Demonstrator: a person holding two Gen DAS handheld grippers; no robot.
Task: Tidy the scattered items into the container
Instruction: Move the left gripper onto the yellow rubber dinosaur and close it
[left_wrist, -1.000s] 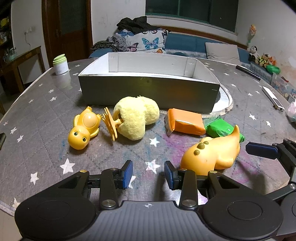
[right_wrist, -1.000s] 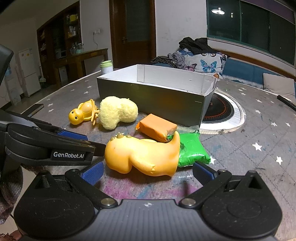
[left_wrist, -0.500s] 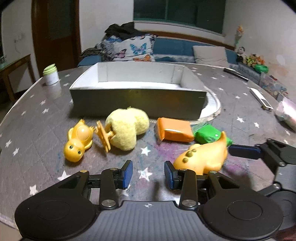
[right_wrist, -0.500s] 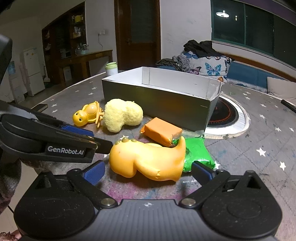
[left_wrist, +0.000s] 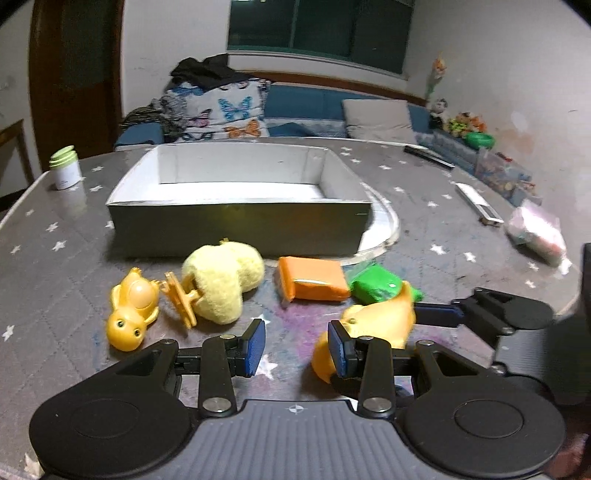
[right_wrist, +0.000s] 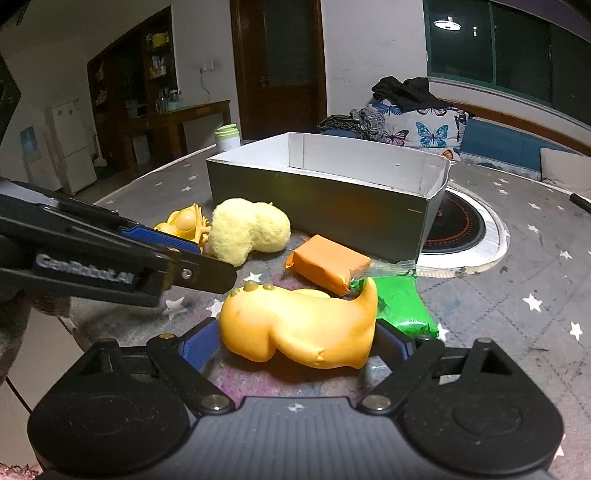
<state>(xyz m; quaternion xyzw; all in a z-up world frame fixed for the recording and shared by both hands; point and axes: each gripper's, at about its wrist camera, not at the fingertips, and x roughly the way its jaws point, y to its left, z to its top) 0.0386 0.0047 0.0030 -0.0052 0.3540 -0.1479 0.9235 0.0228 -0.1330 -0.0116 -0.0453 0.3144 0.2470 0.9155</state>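
Right gripper (right_wrist: 295, 341): the fingers are seen on either side of the dinosaur (right_wrist: 299, 328), one blue pad at its head end, the other at its tail end; whether the pads press on it cannot be told. The dinosaur is seen lying on the table (right_wrist: 517, 280).
Left gripper (left_wrist: 296, 347): the fingers are held apart, with nothing between them; only table surface is seen in the gap. Its right finger is seen just beside the dinosaur's head end.
Box (left_wrist: 240, 225): grey outside, white inside, open on top; it is set on the table behind the row of items. Nothing can be made out inside it from either view.
Dinosaur: orange-yellow, on its side, nearest both cameras, with its tail tip close to the green pack (right_wrist: 404, 306).
Orange block (left_wrist: 314, 284): laid in front of the box, just beside the green pack.
Plush (left_wrist: 221, 284): pale yellow, placed in front of the box, left of the orange block, with orange feet towards the small toy.
Small toy (left_wrist: 131, 314): orange-yellow, with eyes, furthest left in the row.
Jar (left_wrist: 66, 168): white with a green lid, upright near the table's far left edge.
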